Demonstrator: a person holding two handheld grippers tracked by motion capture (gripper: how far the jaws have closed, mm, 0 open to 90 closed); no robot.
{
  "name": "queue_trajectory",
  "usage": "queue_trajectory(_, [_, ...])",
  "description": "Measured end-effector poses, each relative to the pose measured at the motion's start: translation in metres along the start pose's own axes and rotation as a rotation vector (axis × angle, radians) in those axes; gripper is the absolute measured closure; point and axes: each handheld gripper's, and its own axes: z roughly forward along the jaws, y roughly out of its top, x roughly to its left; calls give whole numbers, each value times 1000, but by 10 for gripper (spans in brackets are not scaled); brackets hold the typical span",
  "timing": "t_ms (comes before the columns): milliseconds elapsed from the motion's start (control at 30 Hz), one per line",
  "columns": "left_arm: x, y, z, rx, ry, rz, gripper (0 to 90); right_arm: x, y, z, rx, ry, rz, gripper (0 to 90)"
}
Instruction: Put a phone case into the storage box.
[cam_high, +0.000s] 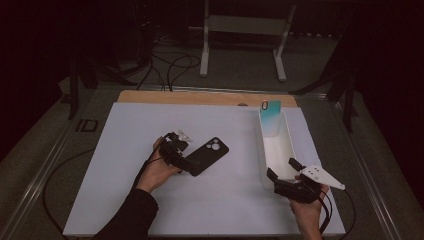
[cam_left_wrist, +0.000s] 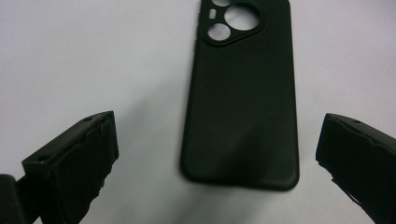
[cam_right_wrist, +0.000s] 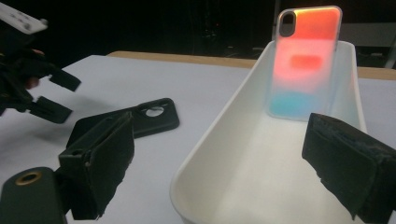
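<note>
A black phone case (cam_high: 207, 155) lies back up on the white mat, camera cutout at its far end. My left gripper (cam_high: 187, 162) is open at the case's near end; in the left gripper view the black case (cam_left_wrist: 243, 93) lies between the spread jaws of the left gripper (cam_left_wrist: 217, 140), untouched. An iridescent phone case (cam_high: 270, 117) leans upright against the far end of a white tray (cam_high: 261, 150). My right gripper (cam_high: 281, 168) is open at the tray's near end, holding nothing. The right gripper (cam_right_wrist: 222, 149) faces along the tray (cam_right_wrist: 219, 121) toward the iridescent case (cam_right_wrist: 303, 60).
The white mat (cam_high: 125, 200) covers most of a wooden table top (cam_high: 200, 97). Cables and a white stand's legs (cam_high: 205, 60) are on the floor beyond the table. Cables trail from both grippers off the near edge. The surroundings are dark.
</note>
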Motion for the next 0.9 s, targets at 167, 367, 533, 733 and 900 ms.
queue_trajectory(167, [-3, 5, 19, 46, -19, 4, 0, 1, 0, 1, 4, 2, -3, 93])
queue_trajectory(367, [-7, 8, 35, 89, -38, 15, 0, 1, -1, 1, 5, 4, -1, 93])
queue_trajectory(533, [-8, 11, 41, 109, -50, 12, 1, 0, -1, 0, 2, 4, 1, 93])
queue_trajectory(733, [-12, 15, 50, 140, -40, 30, 3, 0, -1, 1, 2, 2, 2, 93])
queue_trajectory(900, [-15, 18, 55, 156, -12, 27, 10, 0, -1, 1, 2, 3, 4, 93])
